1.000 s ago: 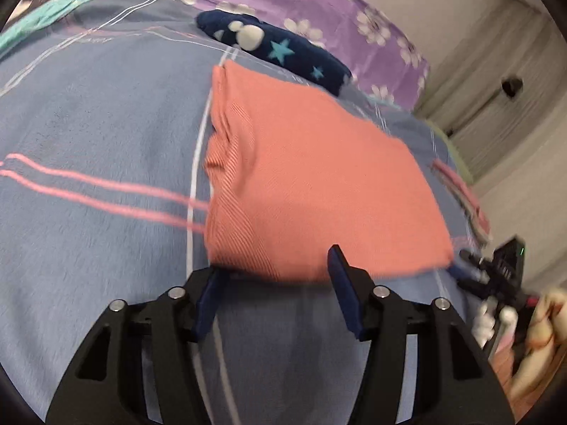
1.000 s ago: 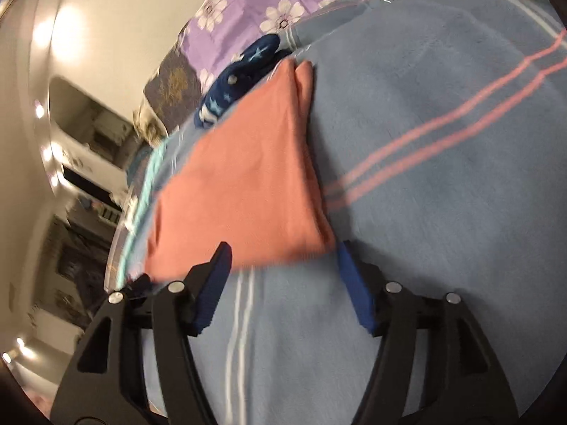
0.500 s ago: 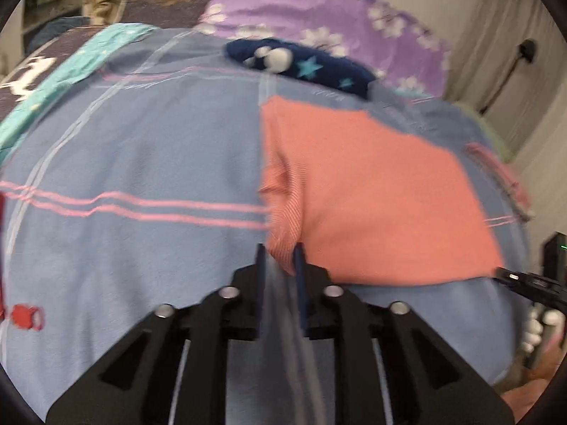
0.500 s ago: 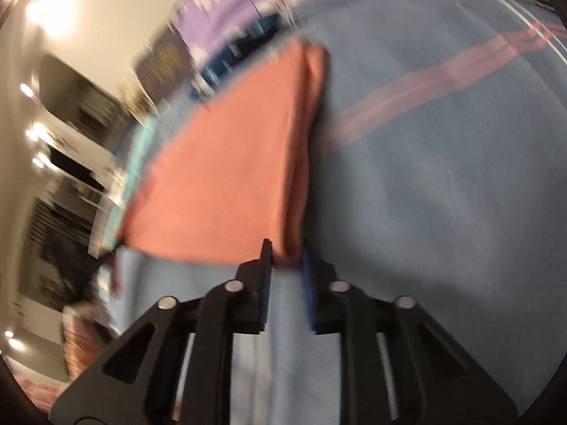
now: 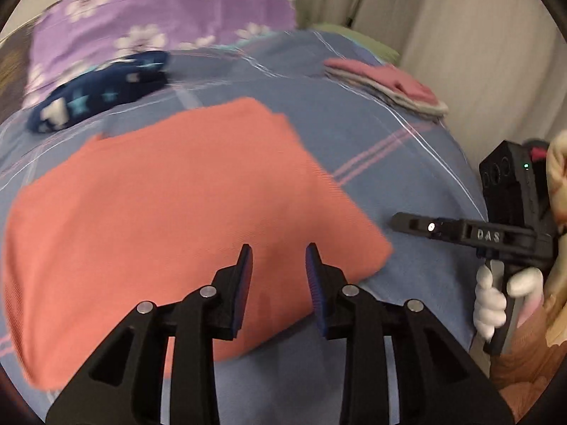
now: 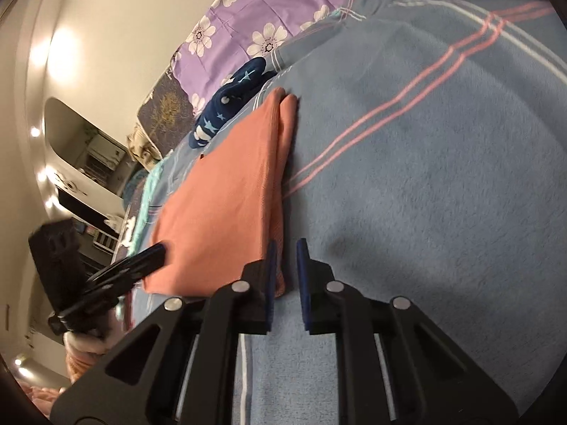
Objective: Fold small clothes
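In the left wrist view, the left gripper (image 5: 278, 269) hangs over the near edge of a folded coral garment (image 5: 170, 205) that lies flat on a blue blanket with pink and white stripes (image 5: 372, 120). Its blue-padded fingers stand parted with a clear gap, and nothing sits clamped between them; the cloth shows through the gap beneath. The garment fills the left and middle of the view, its right corner pointing toward the right gripper (image 5: 418, 225), which reaches in from the right edge just beside that corner. Whether that one is parted or closed cannot be told from here. Farther back on the left lies a navy garment with stars (image 5: 102, 92), and behind it a purple flowered pillow (image 5: 159, 21). At the far right of the blanket sits a small stack of pink and grey folded clothes (image 5: 386, 85).

In the right wrist view, the right gripper (image 6: 285, 269) sits at the near right corner of the coral garment (image 6: 226, 191). Its fingers stand slightly apart, and a narrow strip of the garment's folded edge lies between them, beside the left pad; no firm pinch is visible. The left gripper (image 6: 141, 258) comes in from the left, touching the garment's near left edge. The navy garment (image 6: 230, 102) lies beyond the coral one's far tip, with the purple pillow (image 6: 255, 17) behind.
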{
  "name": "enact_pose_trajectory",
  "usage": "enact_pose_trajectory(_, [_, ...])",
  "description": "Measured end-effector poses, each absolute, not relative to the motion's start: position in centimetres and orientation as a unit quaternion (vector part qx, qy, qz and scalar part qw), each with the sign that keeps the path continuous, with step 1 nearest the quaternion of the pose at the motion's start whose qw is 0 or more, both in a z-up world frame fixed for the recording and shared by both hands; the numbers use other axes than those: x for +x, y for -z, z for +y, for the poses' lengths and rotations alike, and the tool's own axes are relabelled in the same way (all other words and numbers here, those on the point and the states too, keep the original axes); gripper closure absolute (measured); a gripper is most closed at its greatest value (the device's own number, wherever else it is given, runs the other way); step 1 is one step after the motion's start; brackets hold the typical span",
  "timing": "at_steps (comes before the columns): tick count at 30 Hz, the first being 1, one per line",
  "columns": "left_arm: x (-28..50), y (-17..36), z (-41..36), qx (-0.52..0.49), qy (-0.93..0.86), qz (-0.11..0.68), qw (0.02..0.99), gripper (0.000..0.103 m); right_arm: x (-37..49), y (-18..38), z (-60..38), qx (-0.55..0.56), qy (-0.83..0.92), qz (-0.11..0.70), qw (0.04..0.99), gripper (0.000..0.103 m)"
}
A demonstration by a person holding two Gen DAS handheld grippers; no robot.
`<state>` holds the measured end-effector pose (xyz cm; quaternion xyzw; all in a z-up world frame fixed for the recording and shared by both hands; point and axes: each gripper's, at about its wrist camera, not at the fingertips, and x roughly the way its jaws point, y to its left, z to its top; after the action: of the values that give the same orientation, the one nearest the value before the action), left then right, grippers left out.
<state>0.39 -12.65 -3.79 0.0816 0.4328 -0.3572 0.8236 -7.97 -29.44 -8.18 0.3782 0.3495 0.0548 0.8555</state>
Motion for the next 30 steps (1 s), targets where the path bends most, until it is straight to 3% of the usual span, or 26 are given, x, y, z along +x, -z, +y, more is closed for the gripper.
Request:
enact_pose_trajectory(3, [1.3, 4.6, -16.8, 0.079, 0.372, 0.46, 0.802, 0.068, -9.6, 8.5, -30.0, 0.371, -0.036, 0.35, 0.859, 0.09])
enact_pose_trajectory(5, [1.4, 4.8, -19.0, 0.099, 0.362, 0.46, 0.804, 0.06, -10.3, 8.9, -30.9, 0.371, -0.016, 0.352, 0.859, 0.09])
enact_pose_trajectory(7, [0.8, 5.0, -21.0, 0.133, 0.353, 0.447, 0.811, 0.044, -10.9, 9.4, -31.6, 0.379, -0.012, 0.351, 0.856, 0.09])
enact_pose_trajectory(11, [-0.8, 6.1, -23.5, 0.218, 0.322, 0.424, 0.818, 0.042, -10.8, 9.8, -31.7, 0.379, -0.021, 0.349, 0.857, 0.089])
enact_pose_trajectory(12, [-0.6, 6.5, -23.3, 0.223, 0.313, 0.424, 0.82, 0.044, -10.7, 9.7, -31.6, 0.375, -0.023, 0.35, 0.858, 0.088])
enact_pose_trajectory(14, [0.4, 6.8, -21.6, 0.186, 0.308, 0.446, 0.819, 0.064, -10.5, 9.6, -31.4, 0.372, -0.028, 0.351, 0.859, 0.085])
enact_pose_trajectory(16, [1.7, 6.5, -18.9, 0.118, 0.306, 0.473, 0.818, 0.071, -10.6, 9.5, -31.5, 0.372, -0.033, 0.351, 0.859, 0.084])
enact_pose_trajectory(22, [3.3, 6.8, -15.5, 0.035, 0.312, 0.5, 0.807, 0.074, -9.5, 9.2, -31.3, 0.356, -0.041, 0.362, 0.86, 0.08])
enact_pose_trajectory(30, [2.9, 7.1, -15.7, 0.014, 0.332, 0.504, 0.797, 0.074, -3.4, 5.9, -31.0, 0.265, -0.065, 0.393, 0.878, 0.072])
